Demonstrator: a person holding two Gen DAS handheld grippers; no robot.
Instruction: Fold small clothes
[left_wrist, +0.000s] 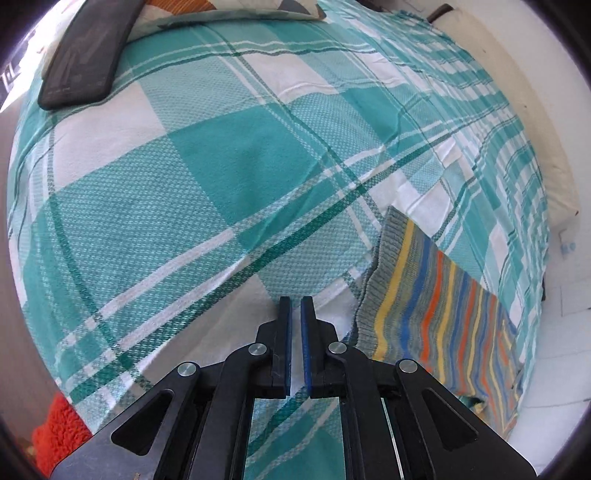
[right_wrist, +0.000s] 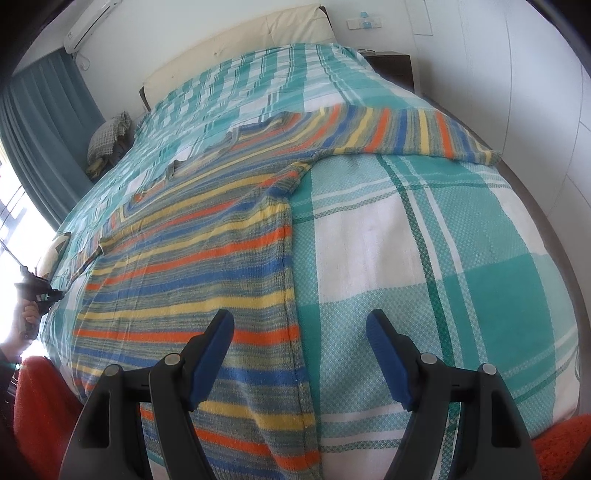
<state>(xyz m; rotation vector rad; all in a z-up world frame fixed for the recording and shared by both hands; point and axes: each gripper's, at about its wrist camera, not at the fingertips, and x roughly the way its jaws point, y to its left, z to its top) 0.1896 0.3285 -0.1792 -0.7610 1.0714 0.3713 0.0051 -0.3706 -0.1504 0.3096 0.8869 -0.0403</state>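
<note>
- Striped sweater (right_wrist: 192, 266) lies flat on bed, spread over teal-and-white checked bedspread (right_wrist: 424, 229); stripes orange, blue, yellow, grey-green.
- Body of sweater runs from near edge of bed toward headboard; one sleeve (right_wrist: 406, 133) stretched out sideways to the right across bedspread.
- Right gripper (right_wrist: 300, 332) released, jaws wide apart, nothing between pads; hovers over sweater's lower right side seam, left finger over knit, right finger over bare bedspread.
- Left gripper (left_wrist: 296, 325) clenched, blue pads nearly touching, nothing gripped; points down at bare bedspread.
- In left wrist view, ribbed end of striped knit (left_wrist: 436, 306) lies just to the right of left gripper, apart from it, near bed edge.
- In right wrist view, left gripper (right_wrist: 40, 291) visible far left at bed edge, held by person's hand (right_wrist: 27, 314); detail too small to judge.
- Dark flat object (left_wrist: 85, 51) lies on bedspread at far corner in left wrist view; can't tell what it is.
- Cream headboard (right_wrist: 258, 40) at far end of bed; checked pillow (right_wrist: 107, 140) at left side beside teal curtain (right_wrist: 40, 122).
- Orange fuzzy fabric (right_wrist: 40, 398) at near bottom corners of both views.
</note>
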